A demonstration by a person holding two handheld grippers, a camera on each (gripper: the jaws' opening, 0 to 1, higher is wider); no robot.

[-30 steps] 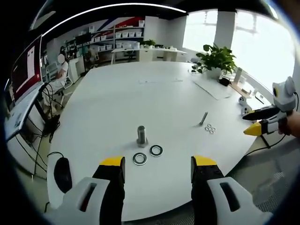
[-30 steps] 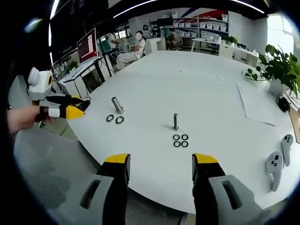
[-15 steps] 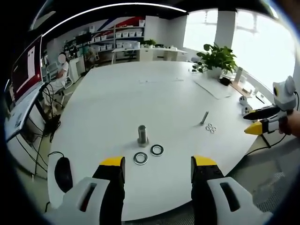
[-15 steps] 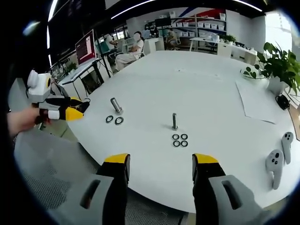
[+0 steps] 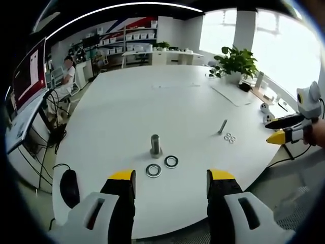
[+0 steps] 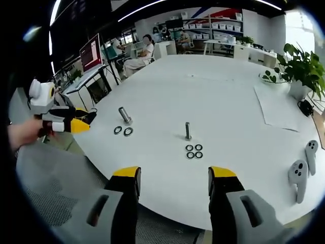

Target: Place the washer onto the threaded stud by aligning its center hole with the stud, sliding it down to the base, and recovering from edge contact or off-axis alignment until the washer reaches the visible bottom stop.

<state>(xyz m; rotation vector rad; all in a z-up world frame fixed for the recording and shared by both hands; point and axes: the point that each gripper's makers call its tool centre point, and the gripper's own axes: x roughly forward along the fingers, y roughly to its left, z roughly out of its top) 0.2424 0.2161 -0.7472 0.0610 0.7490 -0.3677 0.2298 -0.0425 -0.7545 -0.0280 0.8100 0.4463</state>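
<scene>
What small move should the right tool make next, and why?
Probably lower the right tool forward toward the four washers. Its jaws are open and empty, no washer is on the threaded stud yet, and the washers lie flat on the white table just in front of it.

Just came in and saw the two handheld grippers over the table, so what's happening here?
A person holds the left gripper and the right gripper above the edge of a white table, both open and empty. Nothing is picked up yet. Ahead of the right gripper a thin stud stands upright with four washers lying flat by it. Ahead of the left gripper a thicker stud stands with two washers beside it.
</scene>
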